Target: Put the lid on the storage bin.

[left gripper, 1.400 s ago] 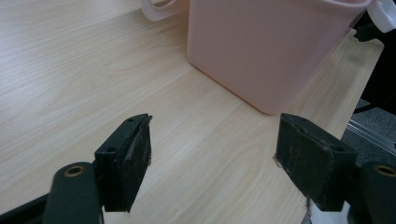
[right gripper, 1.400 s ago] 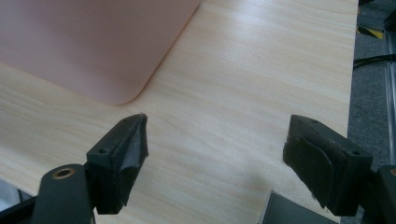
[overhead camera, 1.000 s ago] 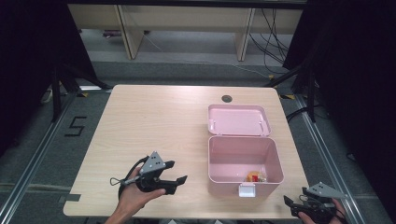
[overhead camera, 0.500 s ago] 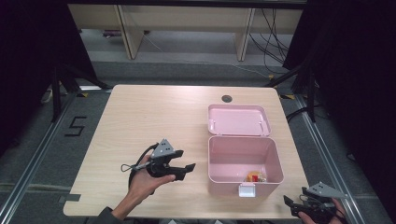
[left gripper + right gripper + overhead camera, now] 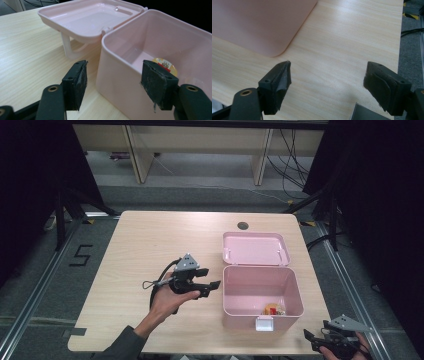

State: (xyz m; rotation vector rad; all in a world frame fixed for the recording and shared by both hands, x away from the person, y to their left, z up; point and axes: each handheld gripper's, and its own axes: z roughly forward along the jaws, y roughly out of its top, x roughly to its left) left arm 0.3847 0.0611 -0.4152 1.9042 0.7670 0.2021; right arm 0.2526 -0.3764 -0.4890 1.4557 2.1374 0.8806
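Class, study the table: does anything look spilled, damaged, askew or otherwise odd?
Nothing stands out. The pink box sits square on the table, its lid folded back flat, and a small item lies inside. Both grippers are open and empty.

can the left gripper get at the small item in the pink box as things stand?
Probably yes. The pink box is open, its lid folded back, so the small item on the floor lies uncovered. The left gripper is just outside the box's near wall, jaws open; it must clear that wall and reach down.
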